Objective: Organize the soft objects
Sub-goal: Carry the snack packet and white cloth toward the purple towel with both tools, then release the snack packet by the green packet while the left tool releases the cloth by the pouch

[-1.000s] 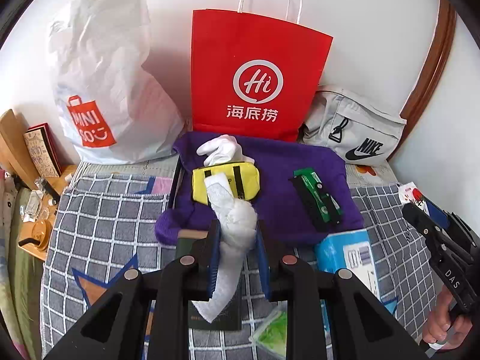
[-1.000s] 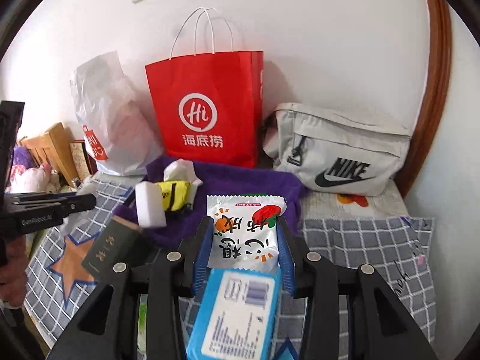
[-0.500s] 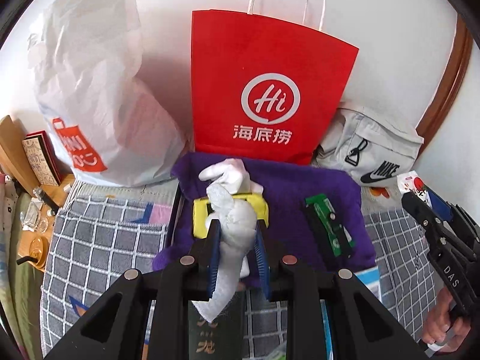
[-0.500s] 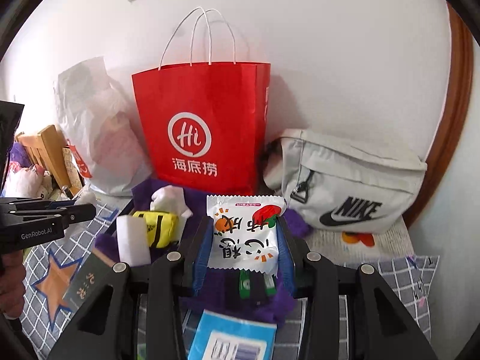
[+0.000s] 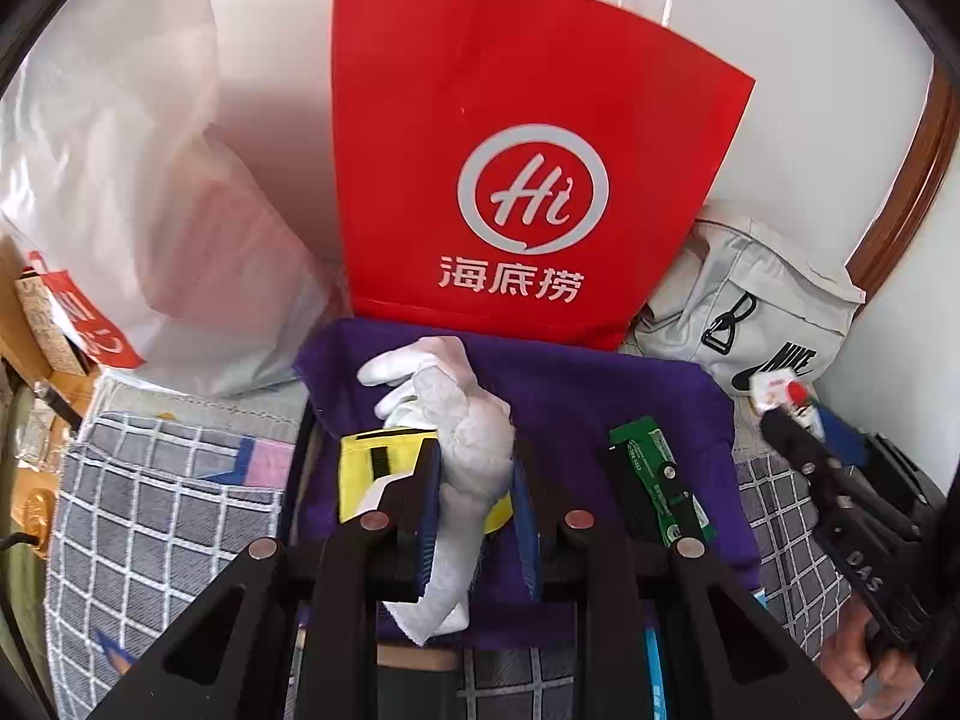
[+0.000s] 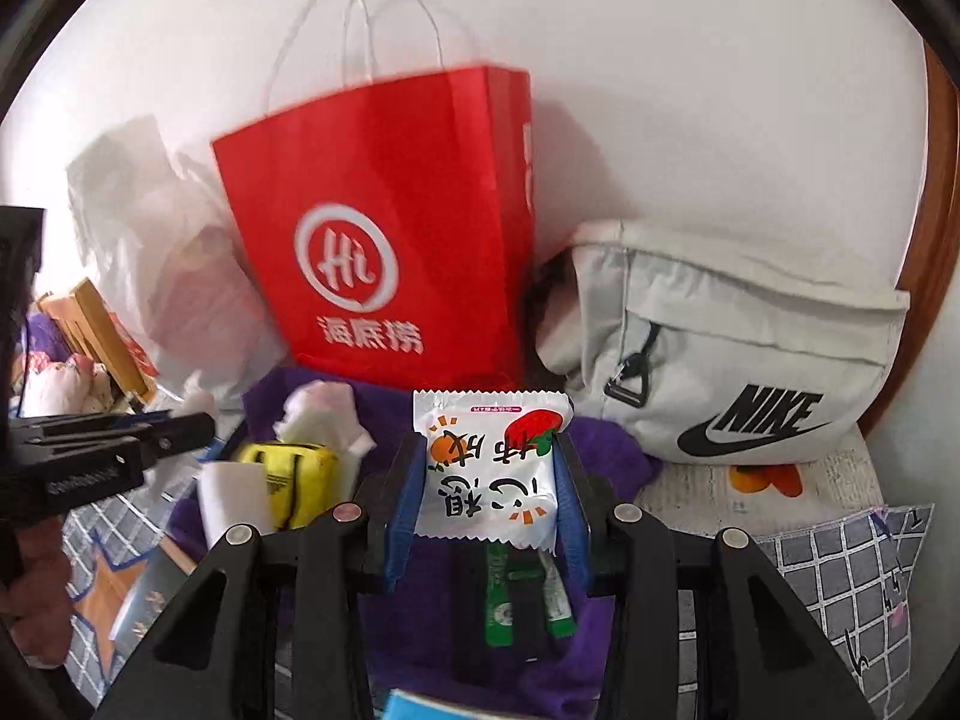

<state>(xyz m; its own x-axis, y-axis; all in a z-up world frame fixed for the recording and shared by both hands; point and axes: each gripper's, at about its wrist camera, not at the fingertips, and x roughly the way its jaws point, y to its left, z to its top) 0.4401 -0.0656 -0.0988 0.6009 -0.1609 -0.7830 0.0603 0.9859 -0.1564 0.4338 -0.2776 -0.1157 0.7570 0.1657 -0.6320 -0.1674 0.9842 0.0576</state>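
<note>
My left gripper (image 5: 474,468) is shut on a white cloth (image 5: 471,444) that hangs down between its blue pads, over a yellow pouch (image 5: 369,468) on the purple towel (image 5: 600,396). A white glove (image 5: 420,363) lies just beyond. In the right wrist view my right gripper (image 6: 489,468) is shut on a white snack packet (image 6: 489,480), held upright above the purple towel (image 6: 606,450) and green packets (image 6: 498,600). The left gripper (image 6: 198,426) shows at the left there, near the yellow pouch (image 6: 294,474).
A red paper bag (image 5: 516,180) stands against the wall behind the towel. A white plastic bag (image 5: 150,210) is to its left and a grey Nike bag (image 6: 720,348) to its right. A green packet (image 5: 660,480) lies on the towel. A checked grey cover (image 5: 168,510) spreads around.
Both grippers have moved forward toward the red bag, now over the purple towel. Each keeps its hold: the white cloth in the left, the snack packet in the right.
</note>
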